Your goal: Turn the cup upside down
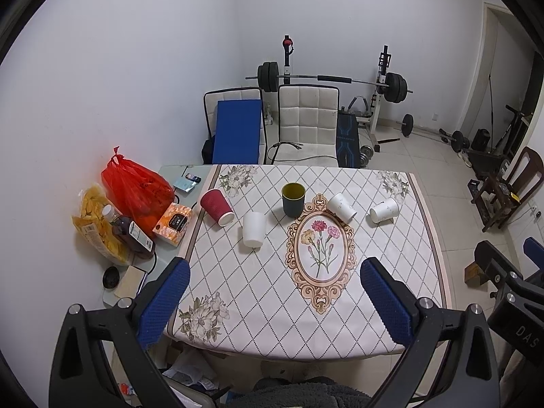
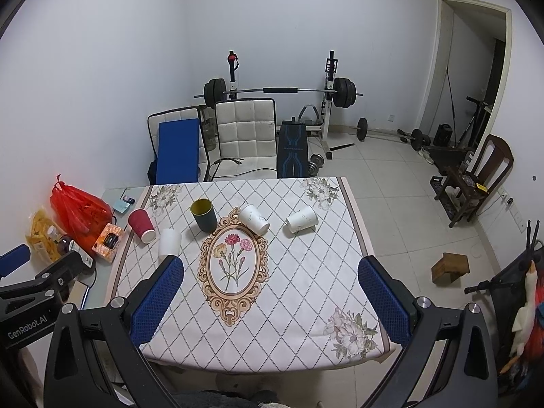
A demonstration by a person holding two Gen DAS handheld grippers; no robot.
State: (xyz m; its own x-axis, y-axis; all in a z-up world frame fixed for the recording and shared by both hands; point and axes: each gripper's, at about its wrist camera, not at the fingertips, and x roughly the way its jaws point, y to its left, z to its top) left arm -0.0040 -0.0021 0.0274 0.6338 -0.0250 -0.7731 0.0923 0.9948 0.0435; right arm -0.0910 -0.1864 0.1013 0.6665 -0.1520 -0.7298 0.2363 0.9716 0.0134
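Observation:
Several cups stand or lie on the patterned tablecloth (image 1: 258, 289). A dark green cup (image 1: 293, 199) with a yellow inside stands upright, mouth up; it also shows in the right wrist view (image 2: 204, 215). A red ribbed cup (image 1: 216, 207) stands upside down beside a plain white upside-down cup (image 1: 253, 228). Two white marbled cups (image 1: 341, 206) (image 1: 384, 209) lie on their sides. My left gripper (image 1: 275, 292) is open and empty above the table's near edge. My right gripper (image 2: 272, 295) is open and empty, also near the front edge.
On the table's left strip lie a red plastic bag (image 1: 136, 190), a bag of chips (image 1: 95, 227), a brown bottle (image 1: 131, 234) and an orange box (image 1: 173, 223). Two chairs (image 1: 307, 122) and a barbell bench stand behind. A wooden stool (image 2: 450, 267) sits on the floor right.

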